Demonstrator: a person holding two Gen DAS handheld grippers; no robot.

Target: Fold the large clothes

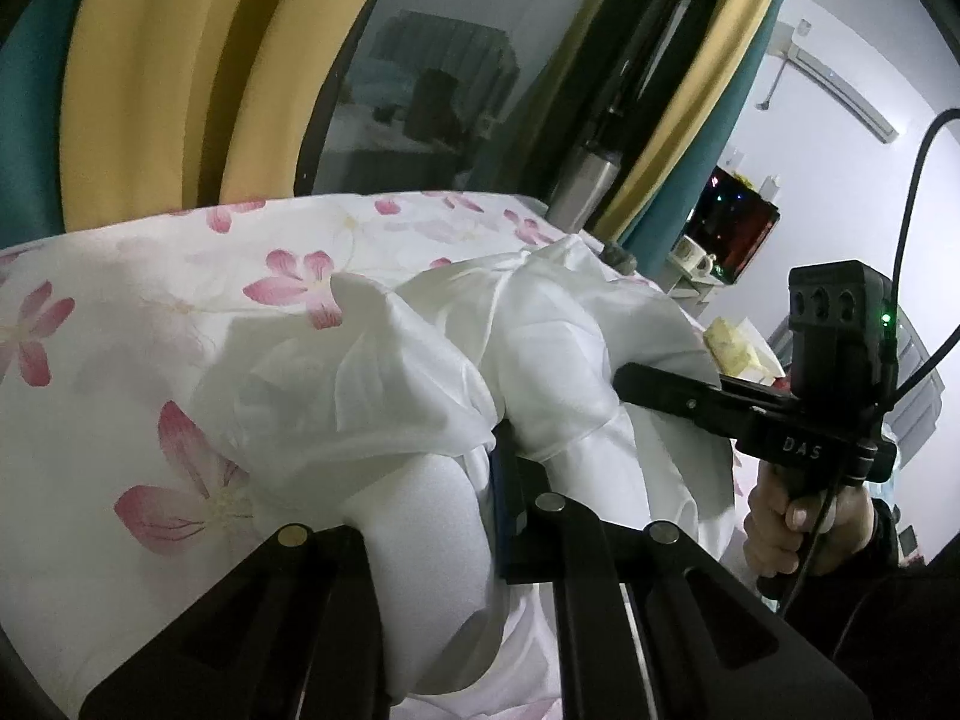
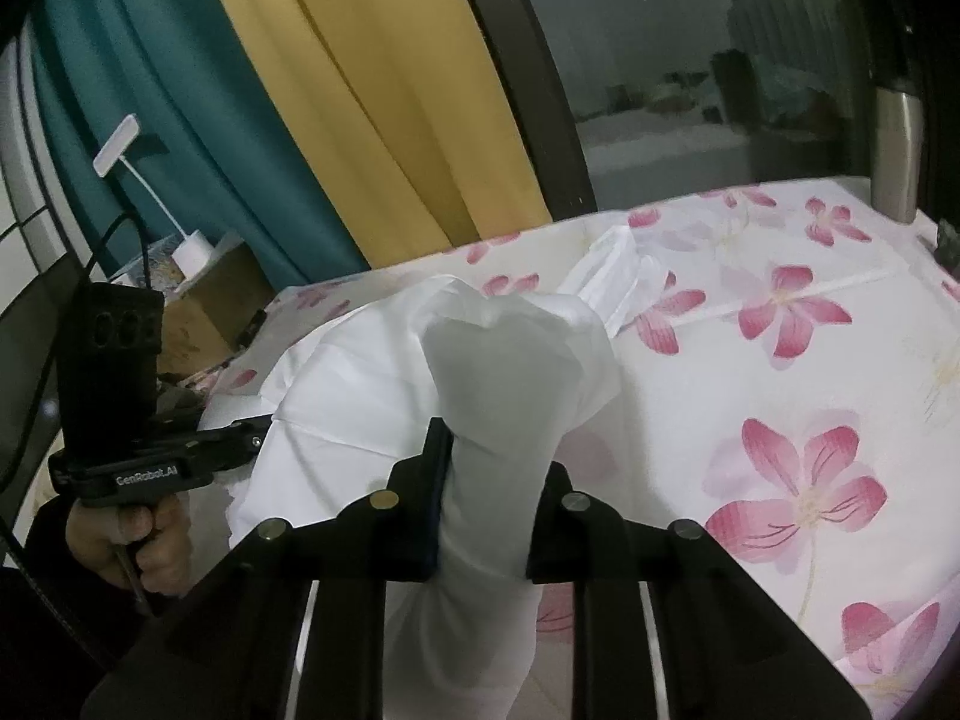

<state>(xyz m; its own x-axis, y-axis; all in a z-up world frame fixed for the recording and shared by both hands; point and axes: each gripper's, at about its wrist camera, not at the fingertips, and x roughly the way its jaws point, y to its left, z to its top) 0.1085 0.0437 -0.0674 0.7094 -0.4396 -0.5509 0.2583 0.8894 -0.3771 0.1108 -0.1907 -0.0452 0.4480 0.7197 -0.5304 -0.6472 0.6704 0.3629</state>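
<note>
A large white garment [image 1: 390, 372] lies bunched on the flowered bed sheet [image 1: 120, 324], lifted at two places. In the left wrist view my left gripper [image 1: 510, 468] is shut on a fold of it, and cloth bulges out to the left of the jaws. To the right, a hand [image 1: 798, 522] holds my right gripper [image 1: 627, 377], its tip buried in the cloth. In the right wrist view my right gripper [image 2: 498, 480] is shut on a thick white bunch of the garment [image 2: 360, 396] that rises above the jaws. My left gripper [image 2: 264, 426] grips the garment's left edge.
Yellow and teal curtains [image 2: 372, 90] and a dark window [image 2: 690, 60] stand behind the bed. A metal flask [image 2: 894, 144] is at the far right corner. A white lamp [image 2: 120, 144] and a cardboard box [image 2: 210, 300] sit left of the bed. A cup [image 1: 690, 255] sits on a shelf.
</note>
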